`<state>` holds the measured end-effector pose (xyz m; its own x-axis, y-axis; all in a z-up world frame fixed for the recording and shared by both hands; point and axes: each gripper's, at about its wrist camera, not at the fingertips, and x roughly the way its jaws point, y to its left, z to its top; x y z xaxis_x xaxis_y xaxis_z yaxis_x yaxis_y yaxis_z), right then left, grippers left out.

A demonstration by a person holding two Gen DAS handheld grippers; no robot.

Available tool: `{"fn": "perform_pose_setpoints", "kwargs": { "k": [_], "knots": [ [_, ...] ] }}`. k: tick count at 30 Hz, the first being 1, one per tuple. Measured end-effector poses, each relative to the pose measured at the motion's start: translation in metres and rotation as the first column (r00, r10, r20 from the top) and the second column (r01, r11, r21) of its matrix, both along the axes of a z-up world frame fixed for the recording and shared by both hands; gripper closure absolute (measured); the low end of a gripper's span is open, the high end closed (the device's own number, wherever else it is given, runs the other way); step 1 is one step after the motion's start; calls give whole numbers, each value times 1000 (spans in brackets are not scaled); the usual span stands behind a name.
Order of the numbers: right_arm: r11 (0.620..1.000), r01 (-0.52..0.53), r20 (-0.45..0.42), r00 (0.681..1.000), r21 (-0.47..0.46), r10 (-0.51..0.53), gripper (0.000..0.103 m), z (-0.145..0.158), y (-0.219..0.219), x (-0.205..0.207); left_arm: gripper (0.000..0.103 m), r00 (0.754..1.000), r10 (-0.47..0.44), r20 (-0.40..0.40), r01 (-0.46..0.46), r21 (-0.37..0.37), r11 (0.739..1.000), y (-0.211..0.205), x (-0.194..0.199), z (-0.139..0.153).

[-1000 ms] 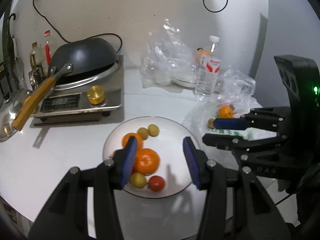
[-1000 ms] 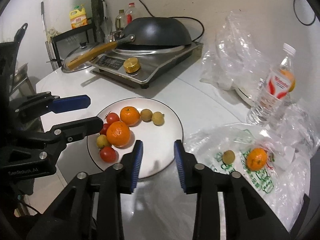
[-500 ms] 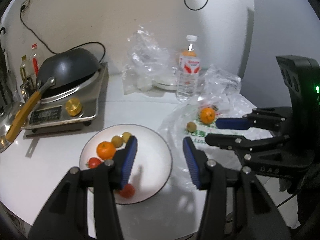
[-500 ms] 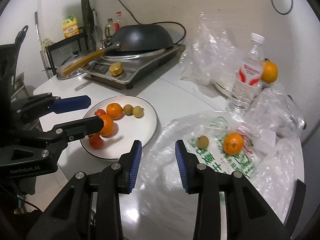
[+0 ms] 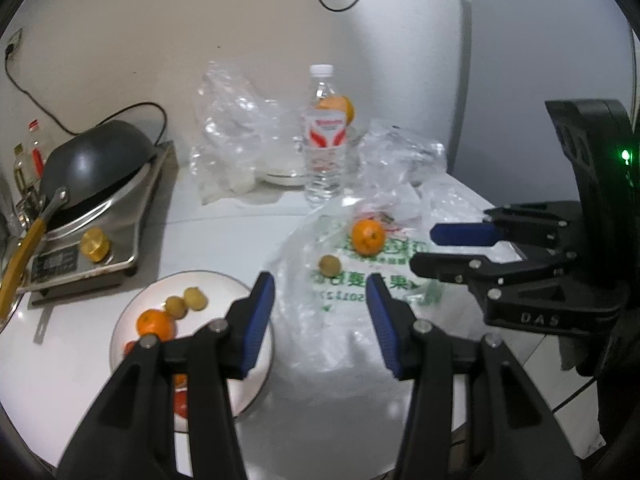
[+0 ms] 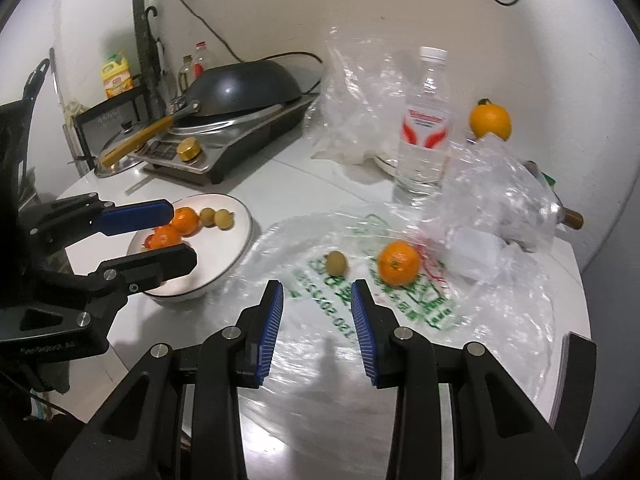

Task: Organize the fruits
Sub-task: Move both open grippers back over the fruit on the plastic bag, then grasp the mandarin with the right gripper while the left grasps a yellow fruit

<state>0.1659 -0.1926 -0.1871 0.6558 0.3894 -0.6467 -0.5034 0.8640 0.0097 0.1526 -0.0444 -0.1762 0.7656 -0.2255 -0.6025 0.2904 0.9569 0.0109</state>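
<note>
Both grippers above the table, jaws apart and empty.

Left gripper [image 5: 320, 304] stands moderately wide over the plate [image 5: 256, 384] edge; right gripper [image 6: 318, 304] stands narrower over the bag [image 6: 400, 320]. On the bag beyond: a small fruit [image 6: 335, 263] beside an orange [image 6: 399, 262]. Farther: bottle [image 6: 424, 128].

Home kitchen: wok [image 6: 244, 86] on cooktop [image 6: 236, 140]
</note>
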Motion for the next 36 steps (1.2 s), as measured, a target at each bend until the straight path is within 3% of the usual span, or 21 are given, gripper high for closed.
{"fn": "perform_pose_setpoints", "kwargs": {
  "k": [13, 18, 36],
  "knots": [
    [998, 55, 0, 998, 36, -55, 64, -7, -50, 14, 54, 999, -33, -24, 35, 79, 996, -46, 23, -17],
    [997, 60, -10, 998, 58, -59, 58, -12, -62, 24, 54, 998, -34, -44, 38, 98, 995, -57, 36, -24],
    [995, 26, -46, 999, 93, -22, 58, -33, -72, 68, 54, 991, -20, -130, 35, 119, 992, -76, 94, -60]
  ]
}}
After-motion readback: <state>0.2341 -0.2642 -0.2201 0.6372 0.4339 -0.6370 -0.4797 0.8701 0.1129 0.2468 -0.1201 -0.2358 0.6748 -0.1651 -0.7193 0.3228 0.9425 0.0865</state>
